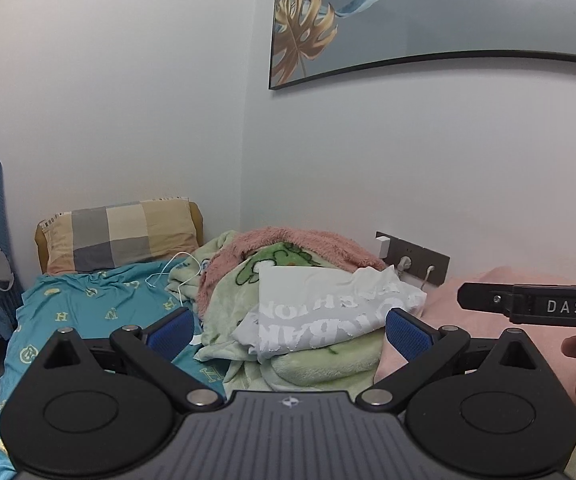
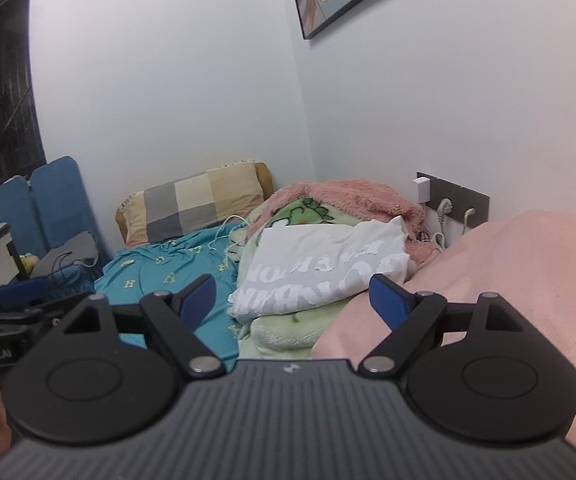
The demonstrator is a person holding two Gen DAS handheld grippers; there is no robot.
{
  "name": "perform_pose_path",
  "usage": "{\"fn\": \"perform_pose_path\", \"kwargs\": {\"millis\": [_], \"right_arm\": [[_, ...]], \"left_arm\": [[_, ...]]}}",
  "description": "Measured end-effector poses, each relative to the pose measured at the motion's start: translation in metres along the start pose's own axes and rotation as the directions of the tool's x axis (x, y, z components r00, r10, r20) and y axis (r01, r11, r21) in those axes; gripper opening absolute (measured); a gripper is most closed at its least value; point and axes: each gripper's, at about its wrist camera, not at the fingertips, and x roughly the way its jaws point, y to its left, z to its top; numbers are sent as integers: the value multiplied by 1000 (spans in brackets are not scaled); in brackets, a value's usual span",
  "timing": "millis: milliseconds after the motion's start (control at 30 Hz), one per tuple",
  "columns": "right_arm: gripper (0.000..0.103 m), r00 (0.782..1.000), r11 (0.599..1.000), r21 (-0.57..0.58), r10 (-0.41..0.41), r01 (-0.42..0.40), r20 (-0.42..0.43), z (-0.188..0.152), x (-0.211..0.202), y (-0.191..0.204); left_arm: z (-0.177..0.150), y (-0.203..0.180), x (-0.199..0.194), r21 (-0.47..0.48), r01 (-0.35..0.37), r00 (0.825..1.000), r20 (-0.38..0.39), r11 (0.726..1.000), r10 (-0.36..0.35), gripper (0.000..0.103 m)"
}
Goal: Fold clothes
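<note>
white shirt (image 1: 327, 312) print blurred, both claws empty

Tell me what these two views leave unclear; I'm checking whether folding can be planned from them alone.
- White T-shirt: lettering appears upside down and creased, unreadable in both views; its sleeves and far side are buried in the green blanket.
- Near bed edge: hidden by the left claw body in the left wrist view, and by the right claw body in the right.
- Pink cover: cut off at the right edge.
</note>
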Motion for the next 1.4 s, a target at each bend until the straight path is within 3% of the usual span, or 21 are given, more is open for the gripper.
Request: {"fn": "perform_pose_path", "kwargs": {"millis": [167,533,1400], "right_arm": [[85,1000,1000,-15,2,-2,23,-15,1,17],[85,998,999,-45,-23,25,61,-39,13,45],[85,996,996,-58,-69,72,60,-51,11,57]], "left_arm": [[-20,1,-1,33,9,1000,-1,999,-9,103],[-51,30,3,-27,-8,1000,-7,1000,7,103],[-54,42,-6,-56,-26,1000,-1,998,26,103]]}}
